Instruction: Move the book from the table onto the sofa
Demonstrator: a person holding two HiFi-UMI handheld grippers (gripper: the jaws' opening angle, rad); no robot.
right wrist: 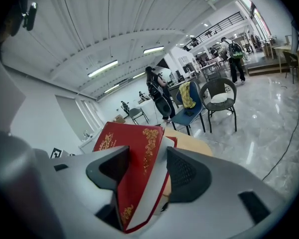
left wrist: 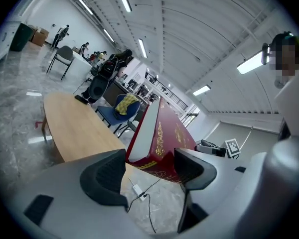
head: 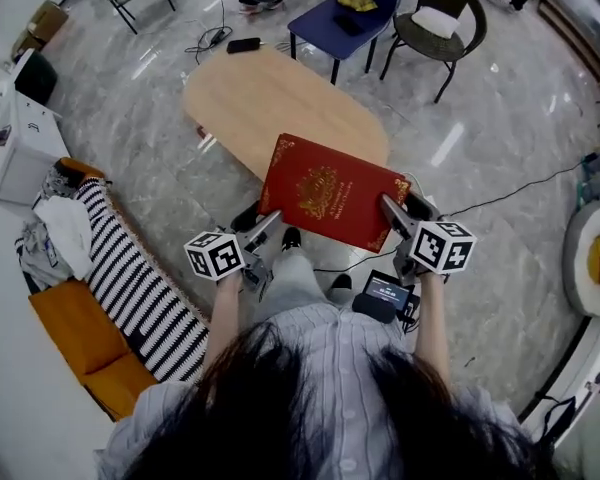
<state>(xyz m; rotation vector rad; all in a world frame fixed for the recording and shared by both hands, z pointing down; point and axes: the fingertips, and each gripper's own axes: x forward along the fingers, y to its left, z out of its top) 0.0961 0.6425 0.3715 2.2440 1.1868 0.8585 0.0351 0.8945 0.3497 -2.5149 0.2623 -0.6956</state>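
The red book (head: 330, 193) with gold ornament is in the air, held between the two claws in front of the person. It tilts with its far edge over the near end of the oval wooden desk (head: 270, 98) and its near edge over the floor (head: 500, 268), clear of both. The left claw (head: 263, 223) is clamped on the book's near left corner, one jaw against the cover and the other on the underside by the white page edge. The right claw (head: 392, 211) grips the near right corner the same way, its jaws spread wide by the thick book. The two claws are well apart, at opposite corners of the same edge. The sofa (head: 80, 328), with orange cushions and a striped blanket (head: 130, 278), stands to the person's left, well apart from the book. A blue chair (head: 345, 18) is beyond the desk.
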